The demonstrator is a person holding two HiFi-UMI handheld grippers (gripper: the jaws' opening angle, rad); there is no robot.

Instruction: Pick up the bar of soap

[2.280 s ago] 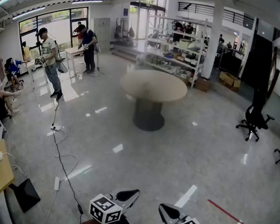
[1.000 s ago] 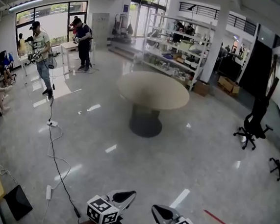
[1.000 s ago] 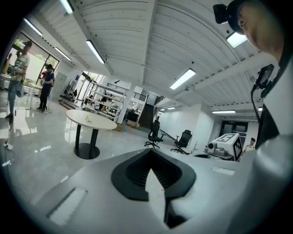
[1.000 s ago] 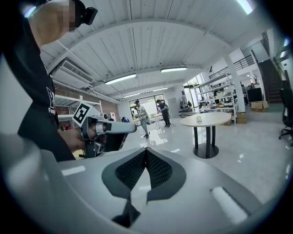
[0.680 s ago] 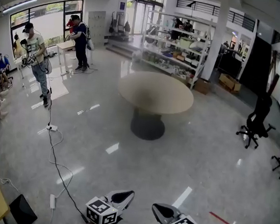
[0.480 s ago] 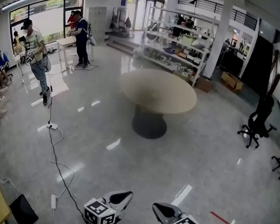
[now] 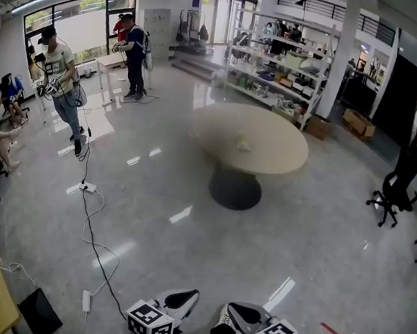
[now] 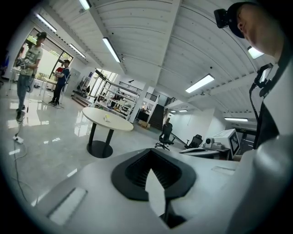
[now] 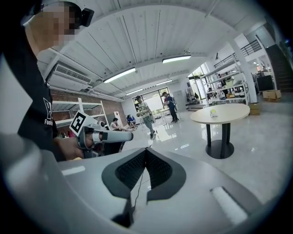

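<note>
Ahead, round table [image 7: 274, 132] bears small pale item [image 7: 244, 145]; glossy floor [image 7: 185, 259], shelving [image 7: 276, 70] behind.

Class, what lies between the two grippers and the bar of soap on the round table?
Head view: only bare glossy floor, then the round table's near rim before the soap.

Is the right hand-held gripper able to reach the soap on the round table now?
Probably not yet: the soap lies far across open floor from the right hand-held gripper. Nothing blocks the path.
</note>
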